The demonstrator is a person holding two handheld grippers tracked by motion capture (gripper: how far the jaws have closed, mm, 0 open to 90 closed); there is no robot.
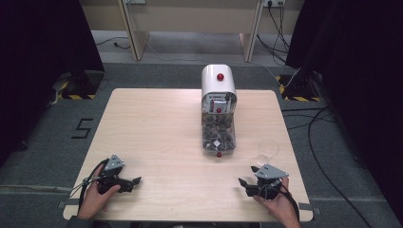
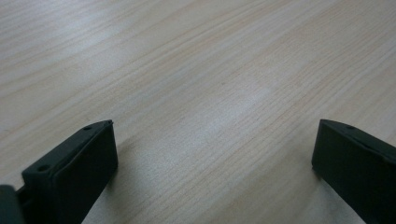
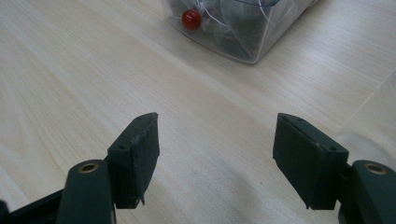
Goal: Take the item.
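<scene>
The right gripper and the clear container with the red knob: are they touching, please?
Apart. The right gripper view shows bare wooden table between the open right gripper and the clear container; the high view shows the same gap.

A pale wood table [image 1: 157, 128] stands on grey carpet [image 1: 157, 73] — black curtains [image 1: 43, 42] hang at both sides, light wooden furniture legs [image 1: 134, 33] behind, and cables [image 1: 328, 137] trail over the floor at right.

We see the dispenser [image 1: 218, 111] standing on the table [image 1: 157, 123], right of centre toward the far edge. A glass [image 1: 267, 151] sits nearer us, to its right. The left gripper [image 1: 124, 183] rests at the near-left corner, the right gripper [image 1: 253, 183] near-right, just before the glass.
</scene>
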